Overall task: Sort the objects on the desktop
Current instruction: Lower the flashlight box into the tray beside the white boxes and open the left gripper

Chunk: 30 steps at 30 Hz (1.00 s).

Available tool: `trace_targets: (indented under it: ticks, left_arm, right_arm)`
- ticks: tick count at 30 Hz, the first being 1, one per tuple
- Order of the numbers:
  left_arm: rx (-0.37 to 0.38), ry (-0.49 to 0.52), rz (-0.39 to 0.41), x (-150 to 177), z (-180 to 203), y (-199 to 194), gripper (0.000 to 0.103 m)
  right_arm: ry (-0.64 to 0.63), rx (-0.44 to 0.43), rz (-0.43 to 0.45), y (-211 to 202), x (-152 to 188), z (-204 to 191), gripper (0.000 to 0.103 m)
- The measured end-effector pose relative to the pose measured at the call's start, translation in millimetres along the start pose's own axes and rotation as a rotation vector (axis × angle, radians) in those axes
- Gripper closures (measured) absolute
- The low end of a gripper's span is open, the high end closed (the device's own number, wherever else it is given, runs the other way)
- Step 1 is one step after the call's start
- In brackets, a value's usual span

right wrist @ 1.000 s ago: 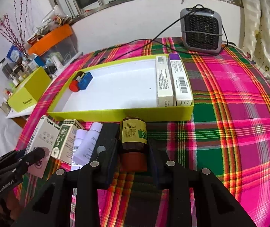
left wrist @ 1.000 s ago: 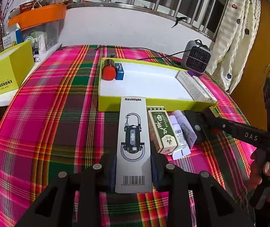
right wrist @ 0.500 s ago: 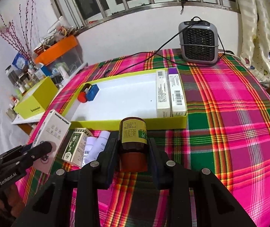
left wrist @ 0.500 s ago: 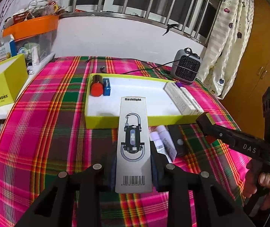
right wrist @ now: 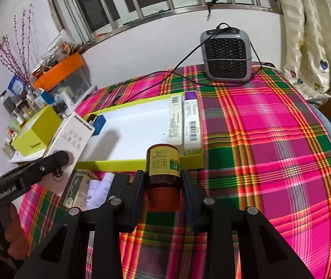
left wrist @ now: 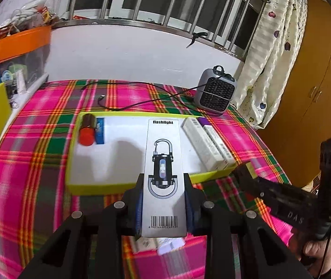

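Note:
My left gripper (left wrist: 163, 181) is shut on a white flashlight box (left wrist: 163, 162), held above the near edge of the yellow tray (left wrist: 100, 188). My right gripper (right wrist: 163, 179) is shut on a brown medicine bottle (right wrist: 163, 162) with a yellow label, raised just in front of the tray's near rim (right wrist: 119, 164). Inside the tray lie a red-capped bottle (left wrist: 87, 131) beside a blue box (left wrist: 99, 130) at the left, and two long white boxes (left wrist: 208, 144) at the right. A green box (right wrist: 78, 189) and white tubes (right wrist: 99, 189) lie on the cloth before the tray.
A grey fan heater (right wrist: 225, 55) with its cable stands behind the tray. A yellow box (right wrist: 36, 134) and an orange-lidded bin (right wrist: 58, 69) sit on a side shelf at the left. Plaid cloth (right wrist: 270, 139) lies bare to the right. A curtain (left wrist: 265, 65) hangs at the far right.
Both grippers have risen and moved forward toward the tray with their loads. The flashlight box now hangs over the tray's near edge; the loose boxes and tubes have dropped below it.

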<state>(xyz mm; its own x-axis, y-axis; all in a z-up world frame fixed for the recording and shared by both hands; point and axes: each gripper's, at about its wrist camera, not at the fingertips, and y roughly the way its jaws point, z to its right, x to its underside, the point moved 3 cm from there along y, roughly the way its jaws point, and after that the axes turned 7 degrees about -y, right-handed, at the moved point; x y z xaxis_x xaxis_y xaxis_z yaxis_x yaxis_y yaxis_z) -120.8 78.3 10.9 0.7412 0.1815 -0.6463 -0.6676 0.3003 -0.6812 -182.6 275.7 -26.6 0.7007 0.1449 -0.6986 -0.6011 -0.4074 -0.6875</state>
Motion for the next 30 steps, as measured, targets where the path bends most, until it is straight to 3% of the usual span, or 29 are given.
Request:
trace_targets:
  ticks: [16, 30]
  left_arm:
    - [0.029, -0.074, -0.071, -42, 24, 72, 0.073]
    - [-0.036, -0.16, -0.157, -59, 33, 146, 0.073]
  right_arm:
    - [0.041, 0.029, 0.016, 2, -10, 29, 0.07]
    - [0.064, 0.048, 0.017, 3, -10, 44, 0.07]
